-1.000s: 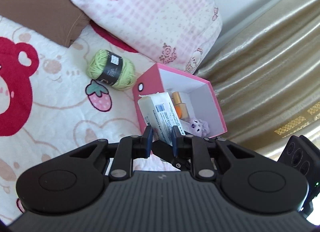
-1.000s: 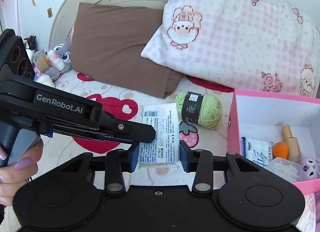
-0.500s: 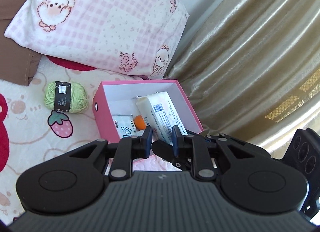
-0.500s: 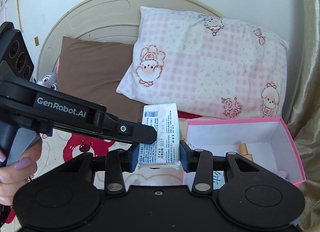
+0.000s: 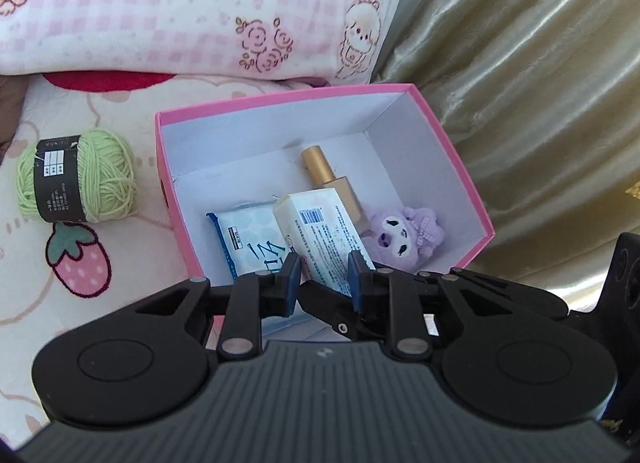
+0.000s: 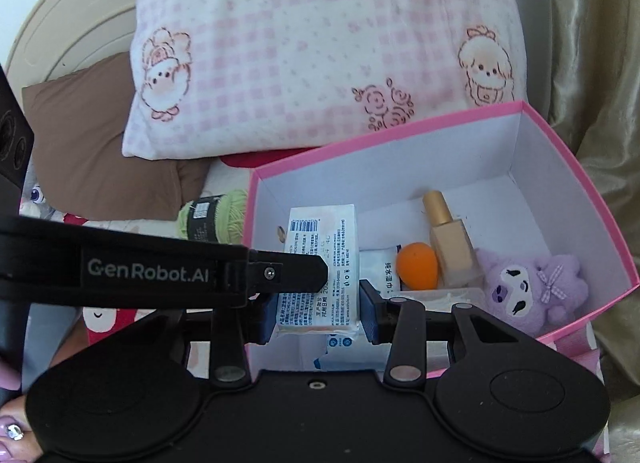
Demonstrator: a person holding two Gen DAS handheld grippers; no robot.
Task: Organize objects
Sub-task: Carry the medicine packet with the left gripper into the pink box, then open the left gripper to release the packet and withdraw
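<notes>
Both grippers are pointing steeply downward. The right gripper (image 6: pixel 319 313) is clamping a white packet (image 6: pixel 320 263) between its blue pads (image 6: pixel 367 317), jaws part-closed around it. The left gripper (image 5: pixel 323 279) is crossing in front of it from the left, its jaws opening, its fingers straddling the same packet. Fingertips with painted nails (image 6: pixel 10 429) are showing at the lower left.

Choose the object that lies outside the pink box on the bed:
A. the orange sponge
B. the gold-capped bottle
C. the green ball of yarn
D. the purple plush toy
C: the green ball of yarn rests on the bedspread to the left of the pink box, while the purple plush toy, gold-capped bottle and orange sponge all lie inside it.
</notes>
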